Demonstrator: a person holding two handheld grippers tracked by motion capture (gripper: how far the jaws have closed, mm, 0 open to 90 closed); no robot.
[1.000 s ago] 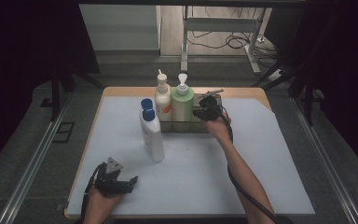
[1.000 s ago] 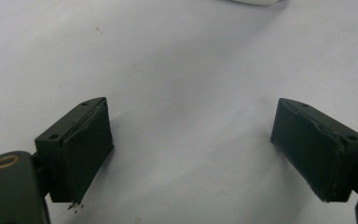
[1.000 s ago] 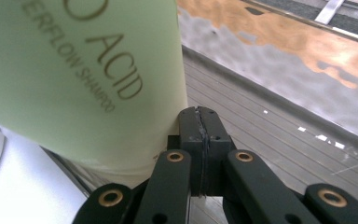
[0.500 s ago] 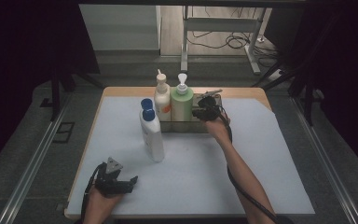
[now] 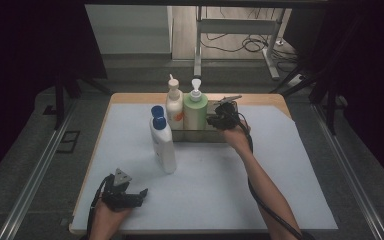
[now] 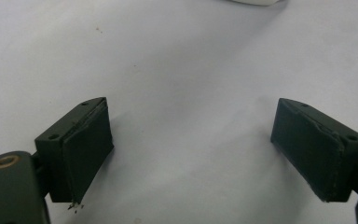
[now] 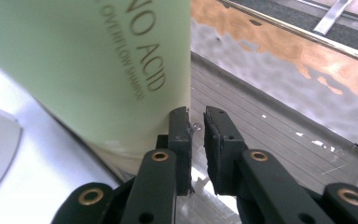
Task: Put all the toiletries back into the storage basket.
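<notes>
2 pump bottles stood in tray (image 5: 200, 136) at tabletop's far edge; right gripper (image 7: 196, 122), jaws just parting, nothing between, beside green bottle (image 7: 98, 65). Left gripper (image 6: 191, 149) open, empty. Next likely: withdraw.

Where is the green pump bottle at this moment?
In the high view, the green pump bottle stands in the metal tray at the table's far side, between the white pump bottle and the right gripper.
</notes>
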